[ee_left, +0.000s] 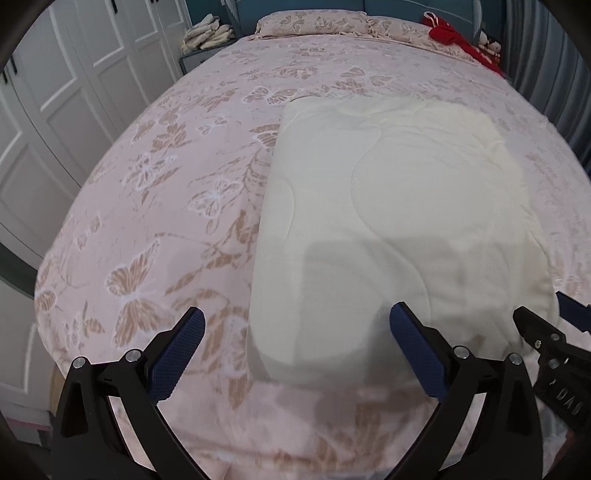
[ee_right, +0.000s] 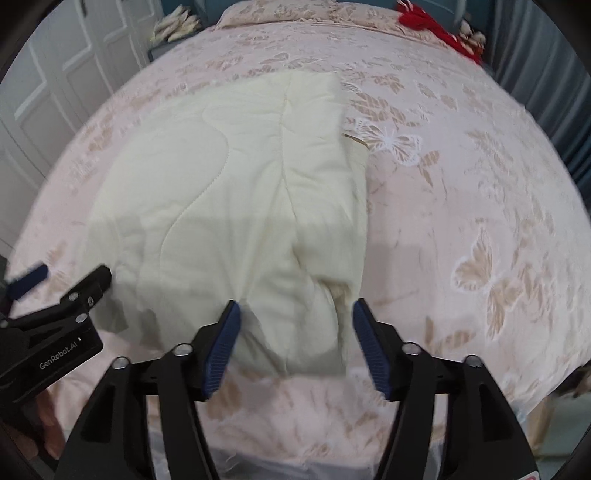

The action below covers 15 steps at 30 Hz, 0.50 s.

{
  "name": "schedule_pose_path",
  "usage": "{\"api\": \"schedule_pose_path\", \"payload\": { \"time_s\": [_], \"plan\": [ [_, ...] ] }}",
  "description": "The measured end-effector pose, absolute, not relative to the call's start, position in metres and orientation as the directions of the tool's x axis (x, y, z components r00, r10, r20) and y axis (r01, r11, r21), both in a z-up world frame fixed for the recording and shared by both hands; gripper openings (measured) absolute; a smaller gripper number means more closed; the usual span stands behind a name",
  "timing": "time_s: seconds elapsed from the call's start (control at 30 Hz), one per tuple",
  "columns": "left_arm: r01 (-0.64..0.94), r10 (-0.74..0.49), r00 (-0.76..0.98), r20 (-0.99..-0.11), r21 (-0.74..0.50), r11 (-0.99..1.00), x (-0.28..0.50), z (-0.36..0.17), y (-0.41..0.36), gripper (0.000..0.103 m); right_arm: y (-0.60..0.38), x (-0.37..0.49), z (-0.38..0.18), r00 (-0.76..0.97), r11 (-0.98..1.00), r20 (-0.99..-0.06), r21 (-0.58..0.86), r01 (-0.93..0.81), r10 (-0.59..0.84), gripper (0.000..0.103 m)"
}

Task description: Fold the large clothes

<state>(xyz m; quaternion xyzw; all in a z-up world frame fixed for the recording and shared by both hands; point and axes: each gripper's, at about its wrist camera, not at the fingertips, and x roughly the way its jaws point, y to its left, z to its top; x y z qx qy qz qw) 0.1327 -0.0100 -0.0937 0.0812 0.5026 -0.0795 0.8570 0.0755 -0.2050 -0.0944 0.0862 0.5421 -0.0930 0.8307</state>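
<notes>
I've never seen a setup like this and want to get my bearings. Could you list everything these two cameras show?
Cream quilted folded blanket: one, cream, lying on the bed near its foot edge.
Pink butterfly-patterned bedspread: one, pink with tan butterflies, covering the whole bed.
Matching patterned pillow: one, pink and tan, at the head of the bed.
Red cloth item: one, red, far right corner by the pillow.
Pile of pale folded fabric: one, off-white, on a bedside stand at far left.
White panelled wardrobe doors: several, white, along the left wall.
Left hand-held gripper: one, black with blue pads, open, over the blanket's near left corner.
Right hand-held gripper: one, black with blue pads, open, at the blanket's near edge.
</notes>
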Motion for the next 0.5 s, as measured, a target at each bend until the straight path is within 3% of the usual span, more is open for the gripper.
{"api": "schedule_pose_path", "payload": {
  "time_s": [0.17, 0.5],
  "plan": [
    [0.186, -0.166, 0.437, -0.884, -0.092, 0.978, 0.131, -0.091, 0.02, 0.098, -0.227, 0.058, -0.092, 0.443, 0.927, -0.892, 0.239, 0.29, 0.091, 0.083],
    [0.113, -0.369, 0.328, -0.869, -0.352, 0.929, 0.168, -0.125, 0.045, 0.098, -0.263, 0.07, -0.144, 0.461, 0.739, -0.823, 0.531, 0.415, 0.333, 0.085]
  ]
}}
